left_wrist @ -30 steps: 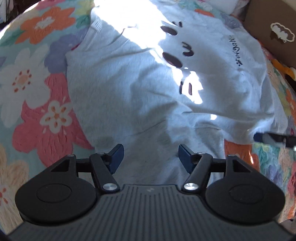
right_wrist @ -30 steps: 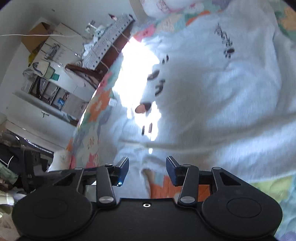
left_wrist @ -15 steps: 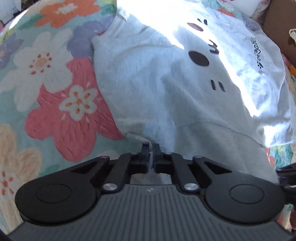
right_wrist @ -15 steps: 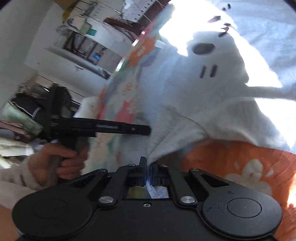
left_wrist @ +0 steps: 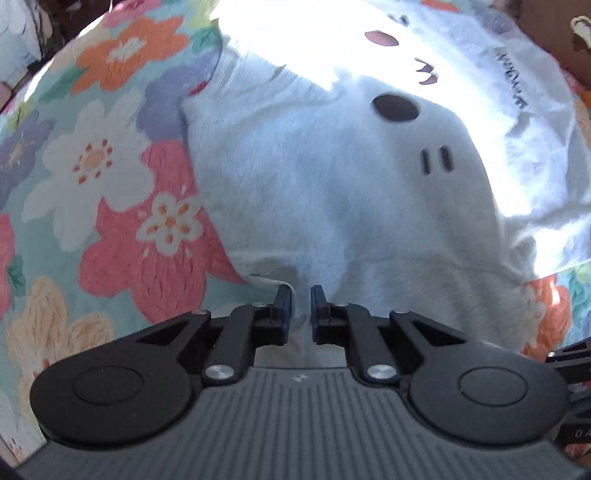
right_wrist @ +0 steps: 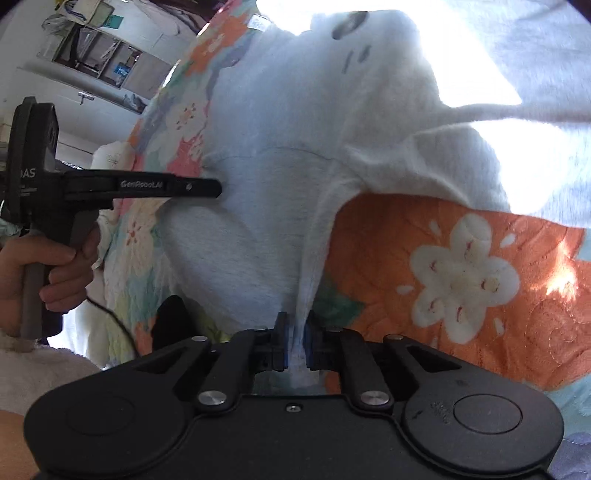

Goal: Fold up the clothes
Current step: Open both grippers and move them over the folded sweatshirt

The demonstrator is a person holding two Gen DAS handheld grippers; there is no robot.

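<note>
Claws, both opening, pinch sweatshirt [left_wrist: 332,206] hem: left claw [left_wrist: 297,295], right claw [right_wrist: 294,325].

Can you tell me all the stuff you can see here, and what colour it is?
sweatshirt: one, pale grey with a dark cartoon face, spread on the quilt
quilt: one, teal with pink, orange and white flowers, under the sweatshirt
cardboard box: one, brown, at the top right corner of the left view
shelves: some, white and cluttered, far off at the top left of the right view
left gripper: one, black with blue pads, jaws opening, sweatshirt hem between them
right gripper: one, black with blue pads, jaws opening, a bunched sweatshirt edge between them
hand: one, wrapped round the left gripper's handle, with a fuzzy white sleeve below it
</note>
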